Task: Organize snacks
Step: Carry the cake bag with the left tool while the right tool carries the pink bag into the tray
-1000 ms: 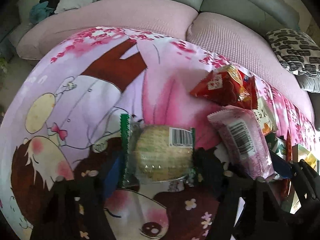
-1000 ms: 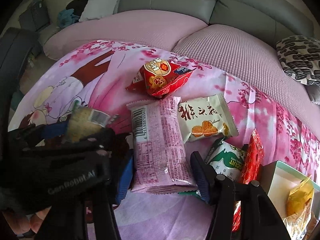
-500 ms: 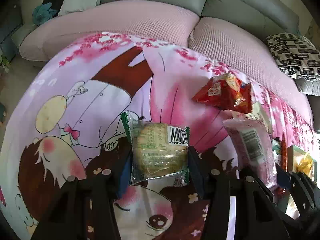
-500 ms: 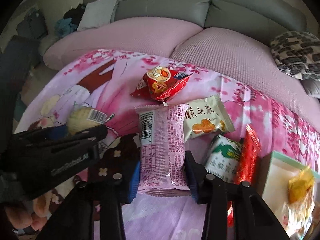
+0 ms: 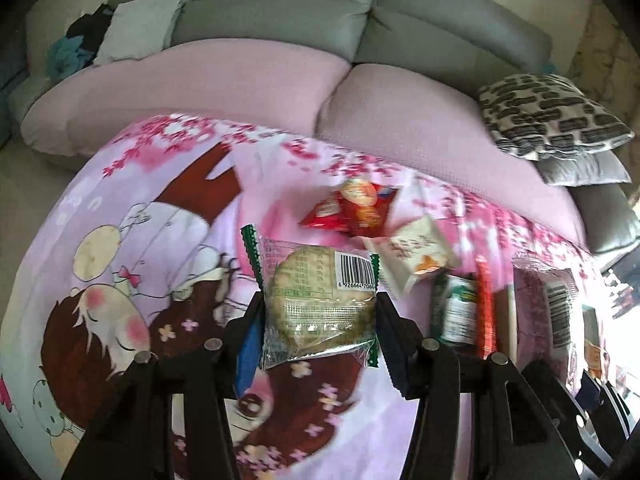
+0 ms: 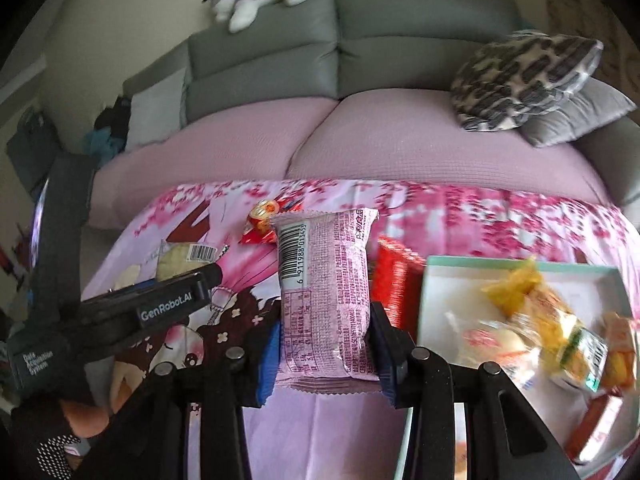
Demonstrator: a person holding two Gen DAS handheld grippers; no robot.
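Both packets have come up off the blanket since a second ago. From my left wrist: my left gripper is clamped on the round biscuit packet, barcode facing me, with loose snacks lying far right on the cartoon blanket.

From my right wrist: my right gripper is clamped on the pink packet, long axis pointing away. The box sits just right of it, so my right hand is nearer.

Left wrist view: looking down along its fingers, close over the cartoon blanket, facing the grey sofa
Right wrist view: facing likewise, farther right
Shared: blanket, sofa, patterned cushion, red snack bag
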